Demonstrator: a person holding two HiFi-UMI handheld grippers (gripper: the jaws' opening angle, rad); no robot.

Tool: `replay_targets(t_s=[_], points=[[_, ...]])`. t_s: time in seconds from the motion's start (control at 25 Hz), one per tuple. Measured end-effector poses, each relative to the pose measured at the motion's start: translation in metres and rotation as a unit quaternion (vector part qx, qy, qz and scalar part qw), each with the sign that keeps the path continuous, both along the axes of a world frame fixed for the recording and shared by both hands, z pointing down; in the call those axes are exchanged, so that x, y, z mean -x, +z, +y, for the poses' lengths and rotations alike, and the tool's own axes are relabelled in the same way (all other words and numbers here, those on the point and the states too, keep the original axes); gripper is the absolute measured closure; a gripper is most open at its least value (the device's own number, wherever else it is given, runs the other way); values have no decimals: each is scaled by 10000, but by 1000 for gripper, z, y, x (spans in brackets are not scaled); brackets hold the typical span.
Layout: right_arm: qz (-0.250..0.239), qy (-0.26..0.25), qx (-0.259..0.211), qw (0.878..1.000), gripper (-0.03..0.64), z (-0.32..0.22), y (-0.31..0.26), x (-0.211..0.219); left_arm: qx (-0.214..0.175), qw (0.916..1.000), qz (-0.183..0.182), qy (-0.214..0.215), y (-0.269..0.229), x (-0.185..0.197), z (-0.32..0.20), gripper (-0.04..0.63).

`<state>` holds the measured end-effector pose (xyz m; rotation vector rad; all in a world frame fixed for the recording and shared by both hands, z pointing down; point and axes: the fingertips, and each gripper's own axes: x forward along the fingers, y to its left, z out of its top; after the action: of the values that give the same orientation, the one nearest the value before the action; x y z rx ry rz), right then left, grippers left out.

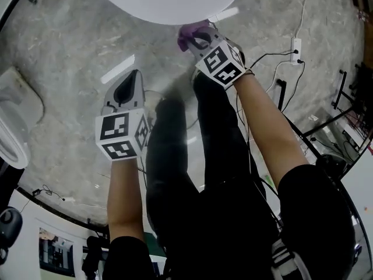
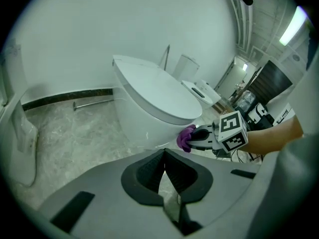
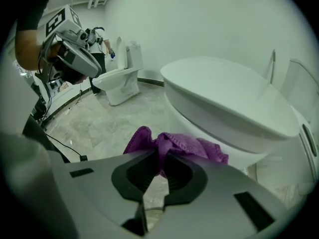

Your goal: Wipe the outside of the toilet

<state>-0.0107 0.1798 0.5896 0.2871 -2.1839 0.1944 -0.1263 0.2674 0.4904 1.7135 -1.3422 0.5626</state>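
One purple cloth (image 3: 175, 144) bunched in right gripper (image 3: 160, 159) fingers (image 3: 137, 172) against glossy white toilet (image 3: 224, 98); left gripper (image 2: 164, 156) clenched

Right gripper (image 3: 160, 158) jaws pinched on a bunched purple cloth (image 3: 182, 146), cloth against the white toilet (image 3: 224, 108) bowl under its closed lid, grey marbled floor (image 3: 107, 121), second toilet (image 3: 119, 81) by the far wall

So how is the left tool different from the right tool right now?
The right tool is shut on a purple cloth; the left tool is shut on nothing. The right tool holds its cloth at the toilet bowl; the left tool hangs farther back over the floor, touching nothing. Both carry a cube with square markers.
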Motion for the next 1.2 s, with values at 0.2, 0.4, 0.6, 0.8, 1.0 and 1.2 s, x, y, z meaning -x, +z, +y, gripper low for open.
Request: replay_targets(t_s=[0.2,0.4,0.6,0.8,1.0,1.2], points=[[233,336,-260,9988,575,12,6,46,56,9999,135,-8,1,28,32,586],[376,489,-557,9965,575,19,6,85,86,9995,228,-213,-2,64,59,586],[352,298,-908,9948,575,20,0,132,70,9979,252,-593,-2,100,75,586],[457,616,-1125,9907,575,12,-1,163,68,9967,201,-786,-8,126,86,586],[447,824,-1314,9869,575,-3,-4,190,220,9938,99,-1084,-1,166,89,586],[444,1199,-1291,9833,575,-21,0,220,322,9918,-3,-1235,10,211,67,586]])
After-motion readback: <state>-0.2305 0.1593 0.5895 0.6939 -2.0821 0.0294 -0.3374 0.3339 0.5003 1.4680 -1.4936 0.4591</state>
